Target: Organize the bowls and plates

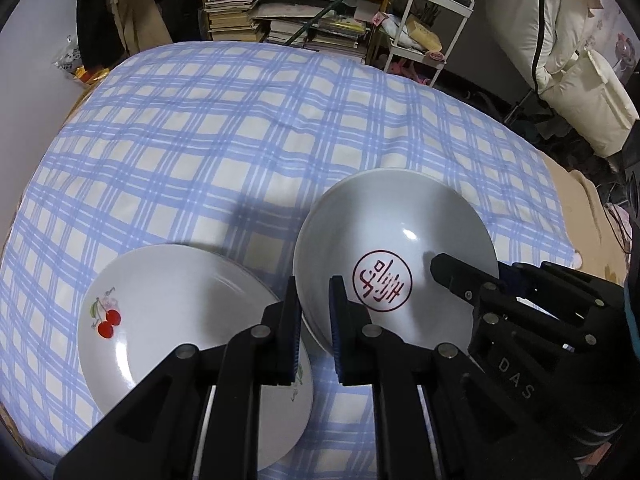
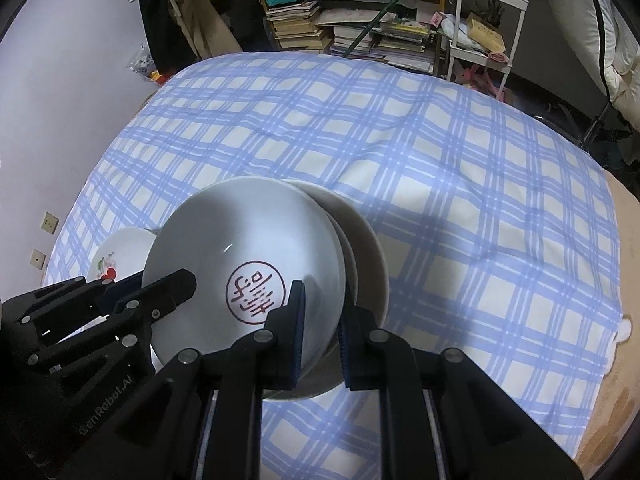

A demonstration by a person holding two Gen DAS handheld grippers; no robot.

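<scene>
Both grippers are on the same white bowl (image 1: 394, 256), the one with the red circular stamp of characters printed inside. The left gripper (image 1: 314, 320) has its jaws nearly together, pinched on the bowl's near-left rim, one pad outside the wall and one inside. The right gripper (image 2: 322, 320) does the same on the opposite side, jaws almost closed with the rim between the blue-faced pads.

In the right wrist view the stamped bowl sits tilted in a second, slightly creamier bowl (image 2: 370, 248) whose rim peeks out behind and to the right (can't tell whether the two actually touch all the way round). Both are over the blue-and-white checked sheet (image 1: 224, 128) covering the bed.

Just left of the bowl is a white plate (image 1: 172, 312) with a pair of red cherries painted on it, lying flat on the sheet. There looks to be another plate under it, since a second rim shows at the edge.

In the background there's a shelf stacked with books (image 1: 240, 16), a white metal cart (image 1: 430, 24), and some pale bedding (image 1: 576, 60) piled off to the right.
</scene>
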